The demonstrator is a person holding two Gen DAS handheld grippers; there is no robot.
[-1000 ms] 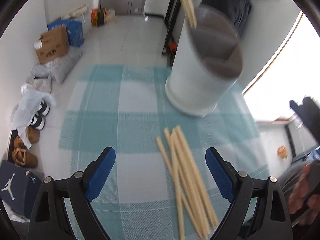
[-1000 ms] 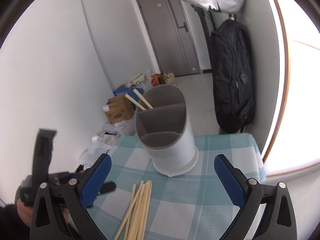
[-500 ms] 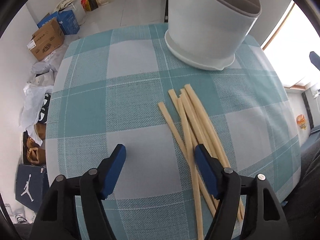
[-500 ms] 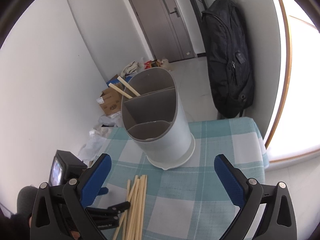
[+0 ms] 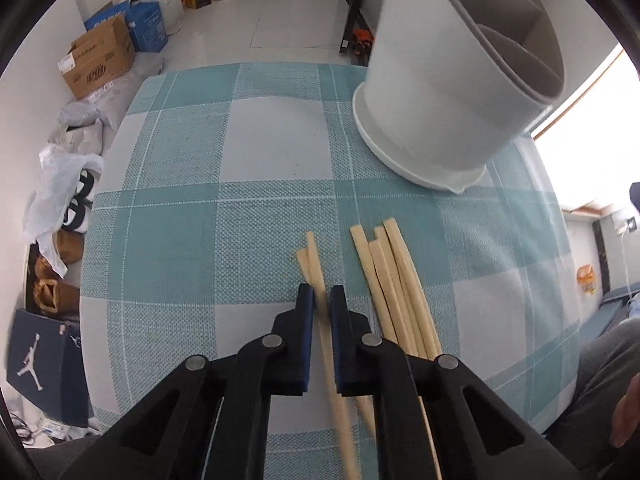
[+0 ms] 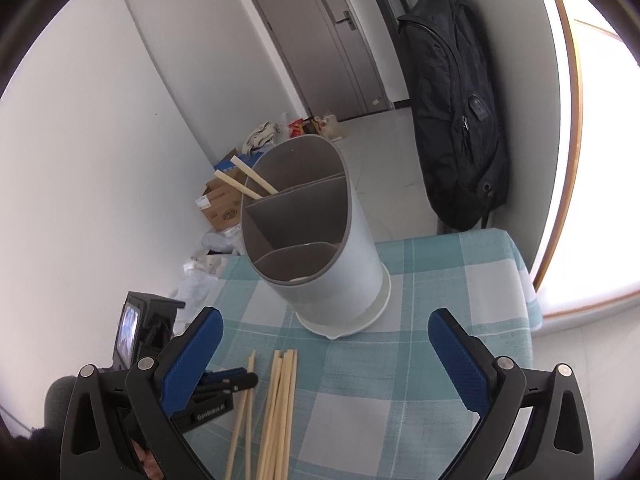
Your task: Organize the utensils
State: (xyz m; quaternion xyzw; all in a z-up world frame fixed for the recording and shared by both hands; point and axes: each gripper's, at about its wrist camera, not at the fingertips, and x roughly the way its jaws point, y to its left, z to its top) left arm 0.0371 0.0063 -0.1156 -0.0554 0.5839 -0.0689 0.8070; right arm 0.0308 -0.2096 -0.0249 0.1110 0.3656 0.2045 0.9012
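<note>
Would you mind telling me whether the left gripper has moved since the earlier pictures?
Yes. The left gripper has come down toward the chopsticks on the tablecloth, its jaws just closing on two.

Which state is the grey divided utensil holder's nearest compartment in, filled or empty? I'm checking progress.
Empty: the grey divided utensil holder shows bare walls there; two wooden chopsticks stand only in its far compartment.

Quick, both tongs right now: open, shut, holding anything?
Left tongs: just closed, shut on a pair of chopsticks.
Right tongs: open, holding nothing.
</note>
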